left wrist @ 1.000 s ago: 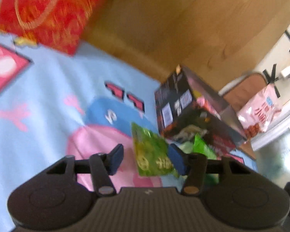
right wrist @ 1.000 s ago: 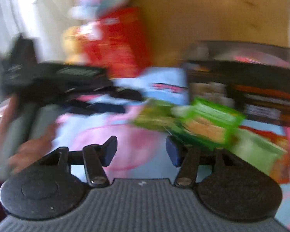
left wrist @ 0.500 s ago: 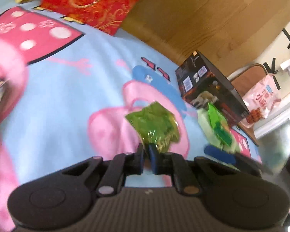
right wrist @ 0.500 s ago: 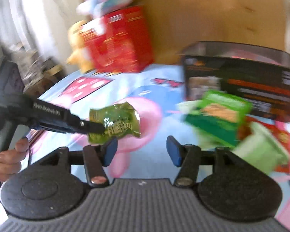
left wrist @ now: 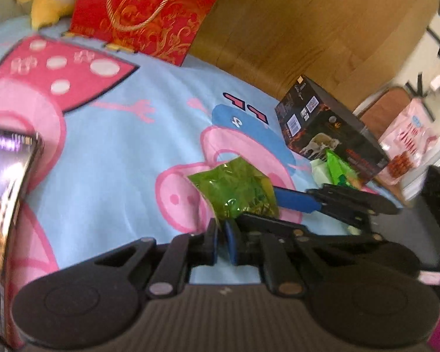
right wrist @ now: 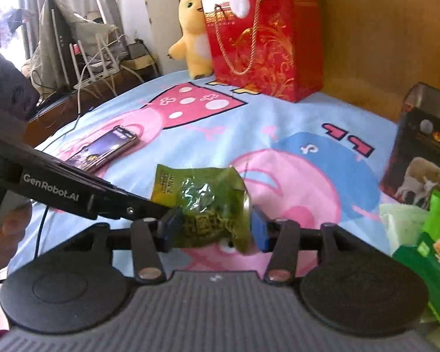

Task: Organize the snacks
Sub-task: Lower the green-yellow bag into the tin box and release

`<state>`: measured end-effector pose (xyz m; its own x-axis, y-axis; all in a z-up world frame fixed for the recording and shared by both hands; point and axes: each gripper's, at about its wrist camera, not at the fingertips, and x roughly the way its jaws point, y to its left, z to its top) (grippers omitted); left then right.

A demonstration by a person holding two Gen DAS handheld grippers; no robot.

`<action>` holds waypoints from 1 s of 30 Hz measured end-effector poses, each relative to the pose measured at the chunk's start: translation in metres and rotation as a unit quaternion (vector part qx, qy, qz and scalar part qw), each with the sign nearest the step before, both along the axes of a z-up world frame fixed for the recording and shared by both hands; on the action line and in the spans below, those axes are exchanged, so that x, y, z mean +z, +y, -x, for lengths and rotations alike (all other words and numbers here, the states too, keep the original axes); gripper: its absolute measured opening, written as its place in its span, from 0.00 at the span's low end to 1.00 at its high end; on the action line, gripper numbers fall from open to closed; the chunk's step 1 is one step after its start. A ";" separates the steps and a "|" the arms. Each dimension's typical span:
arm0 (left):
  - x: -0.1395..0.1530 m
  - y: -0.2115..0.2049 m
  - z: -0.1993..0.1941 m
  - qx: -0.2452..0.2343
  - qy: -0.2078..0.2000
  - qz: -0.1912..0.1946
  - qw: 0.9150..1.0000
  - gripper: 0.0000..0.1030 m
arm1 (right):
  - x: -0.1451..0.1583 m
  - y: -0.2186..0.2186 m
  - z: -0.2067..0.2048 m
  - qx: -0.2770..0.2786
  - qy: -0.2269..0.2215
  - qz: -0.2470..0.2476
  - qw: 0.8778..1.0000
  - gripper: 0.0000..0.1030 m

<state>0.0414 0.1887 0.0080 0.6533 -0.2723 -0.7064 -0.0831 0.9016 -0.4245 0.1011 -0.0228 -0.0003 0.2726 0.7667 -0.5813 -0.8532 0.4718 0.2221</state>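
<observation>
A crinkled green snack packet is held above the blue cartoon bedsheet. My left gripper is shut on its lower edge. In the right wrist view the same packet sits between the fingers of my right gripper, which is open around it, its blue pads close to both sides. The right gripper also shows in the left wrist view, reaching in from the right. A black snack box and more green packets lie at the right.
A red gift bag and a yellow plush toy stand at the back by the wooden headboard. A phone lies on the sheet at the left. A pink snack bag is at the far right.
My left gripper closed on the green packet and lifted it. My right gripper moved in from the right until its open fingers straddle the packet.
</observation>
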 end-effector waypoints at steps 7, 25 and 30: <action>0.043 -0.042 -0.048 -0.078 -0.053 0.006 0.996 0.07 | 0.031 -0.057 0.010 -0.087 -0.066 -0.044 0.993 0.24; 0.067 -0.122 -0.163 -0.064 -0.115 -0.069 0.989 0.34 | 0.053 -0.125 -0.075 -0.295 -0.104 -0.066 0.948 0.43; 0.061 -0.111 -0.118 -0.079 -0.121 -0.026 0.989 0.36 | 0.051 -0.169 -0.055 -0.312 -0.051 -0.114 0.942 0.49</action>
